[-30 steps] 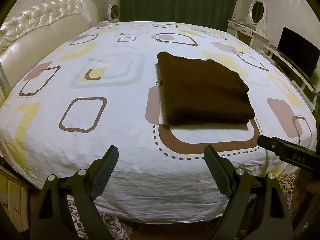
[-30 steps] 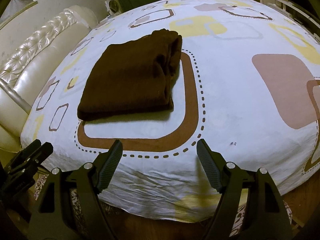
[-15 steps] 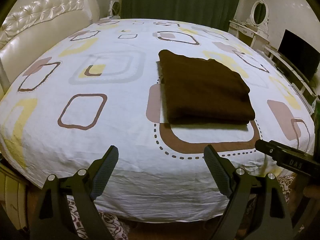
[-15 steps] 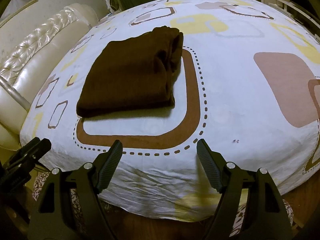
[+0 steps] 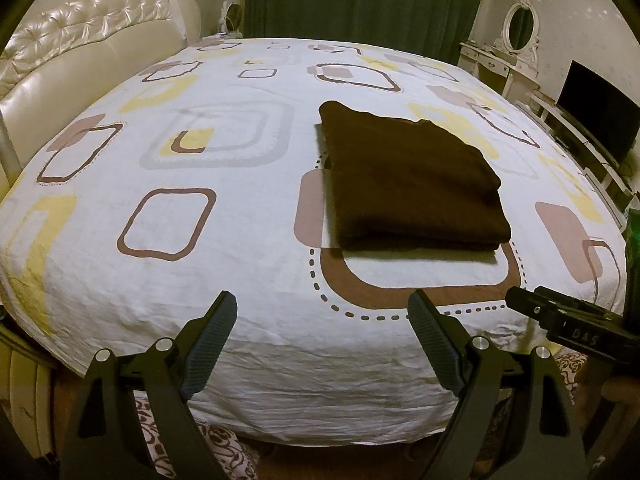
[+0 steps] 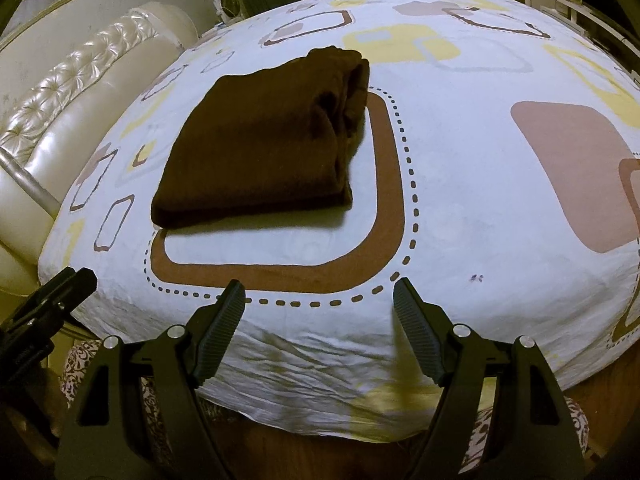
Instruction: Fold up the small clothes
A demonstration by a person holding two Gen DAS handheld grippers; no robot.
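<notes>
A dark brown garment [image 5: 412,180] lies folded into a flat rectangle on the bed, right of the middle; it also shows in the right wrist view [image 6: 264,140]. My left gripper [image 5: 322,320] is open and empty, held back over the bed's near edge. My right gripper [image 6: 319,306] is open and empty, also at the near edge, in front of the garment. The right gripper's body shows at the lower right of the left wrist view [image 5: 568,320]. Neither gripper touches the garment.
The bed has a white sheet [image 5: 200,264] with brown and yellow squares. A cream tufted headboard [image 5: 80,52] runs along the left. A white dressing table with a mirror [image 5: 516,40] and a dark screen [image 5: 596,108] stand at the right.
Both grippers have drawn back and risen slightly from the bed; the folded garment has not moved.
</notes>
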